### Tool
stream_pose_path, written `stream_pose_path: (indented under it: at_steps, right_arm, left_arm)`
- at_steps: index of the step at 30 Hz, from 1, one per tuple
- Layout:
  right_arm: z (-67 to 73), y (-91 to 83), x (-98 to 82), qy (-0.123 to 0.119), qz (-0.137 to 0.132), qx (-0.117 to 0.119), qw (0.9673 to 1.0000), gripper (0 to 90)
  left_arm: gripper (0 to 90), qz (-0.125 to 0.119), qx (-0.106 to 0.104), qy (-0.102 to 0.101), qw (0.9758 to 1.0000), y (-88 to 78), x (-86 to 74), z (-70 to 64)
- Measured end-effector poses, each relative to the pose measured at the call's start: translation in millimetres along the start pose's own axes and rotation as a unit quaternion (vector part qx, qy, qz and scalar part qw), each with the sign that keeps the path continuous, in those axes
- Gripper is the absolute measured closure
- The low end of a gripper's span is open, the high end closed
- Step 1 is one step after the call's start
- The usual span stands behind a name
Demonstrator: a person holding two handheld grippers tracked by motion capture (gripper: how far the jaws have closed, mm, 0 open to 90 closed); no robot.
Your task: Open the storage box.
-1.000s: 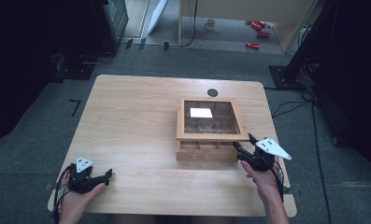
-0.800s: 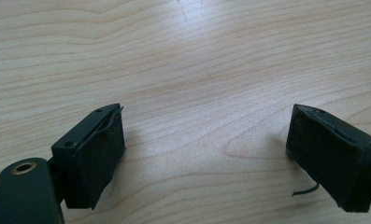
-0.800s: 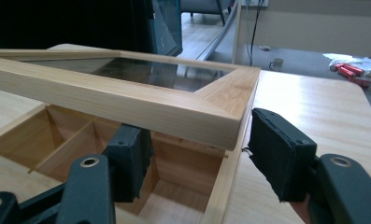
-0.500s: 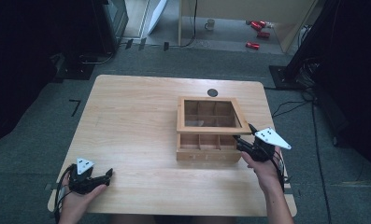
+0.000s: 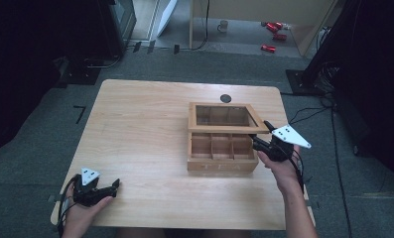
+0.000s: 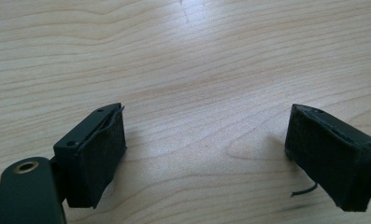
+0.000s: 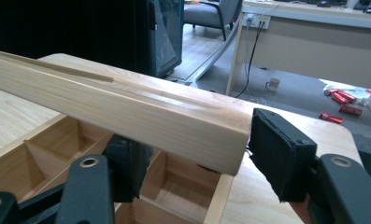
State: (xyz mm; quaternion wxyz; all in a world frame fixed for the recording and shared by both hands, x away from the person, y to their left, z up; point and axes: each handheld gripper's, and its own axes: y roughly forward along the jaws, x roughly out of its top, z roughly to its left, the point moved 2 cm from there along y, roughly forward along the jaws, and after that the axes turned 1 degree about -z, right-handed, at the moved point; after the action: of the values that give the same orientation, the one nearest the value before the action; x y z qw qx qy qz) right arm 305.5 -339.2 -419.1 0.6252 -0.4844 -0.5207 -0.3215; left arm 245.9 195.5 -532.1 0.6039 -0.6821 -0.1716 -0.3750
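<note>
A wooden tea box point(image 5: 222, 161) with open compartments stands on the right half of the table point(image 5: 145, 124). Its glass-paned lid point(image 5: 219, 130) is tilted up, hinged at the back. My right gripper point(image 5: 262, 135) is shut on the lid's front right corner. In the right gripper view the lid's front rail point(image 7: 127, 109) runs between the jaws of that gripper point(image 7: 197, 163), one pad under it and one at its end, above the compartments point(image 7: 57, 144). My left gripper point(image 5: 116, 186) rests open near the front left corner, with bare wood between the jaws of the gripper point(image 6: 206, 154).
A dark round cable hole point(image 5: 226, 98) sits in the table behind the box. Beyond the far edge, red cans point(image 5: 271, 29) and a mug point(image 5: 224, 24) lie on the floor. Black equipment and cables flank the table's right side.
The right gripper has risen with the lid's front corner, swinging the lid up from closed and exposing the compartments. The left gripper has stayed put.
</note>
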Motion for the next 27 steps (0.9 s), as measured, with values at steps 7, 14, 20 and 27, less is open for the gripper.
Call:
stream_pose_path:
  at_steps: [7,14,20,27]
  right_arm:
    - [-4.1,6.1,8.6,-0.012,-0.003,0.002,0.9999,40.4]
    - [-13.4,10.9,16.1,-0.005,-0.013,0.020,0.9997,43.8]
    - [-19.5,17.2,22.4,-0.014,-0.009,0.021,0.9996,48.5]
    - [-28.8,24.4,27.7,0.006,-0.016,0.023,0.9996,56.1]
  left_arm:
    - [12.8,0.000,0.000,0.000,1.0000,0.0,0.0,0.0]
    - [12.8,0.000,0.000,0.000,1.0000,0.0,0.0,0.0]
    - [12.8,0.000,0.000,0.000,1.0000,0.0,0.0,0.0]
    - [12.8,0.000,0.000,0.000,1.0000,0.0,0.0,0.0]
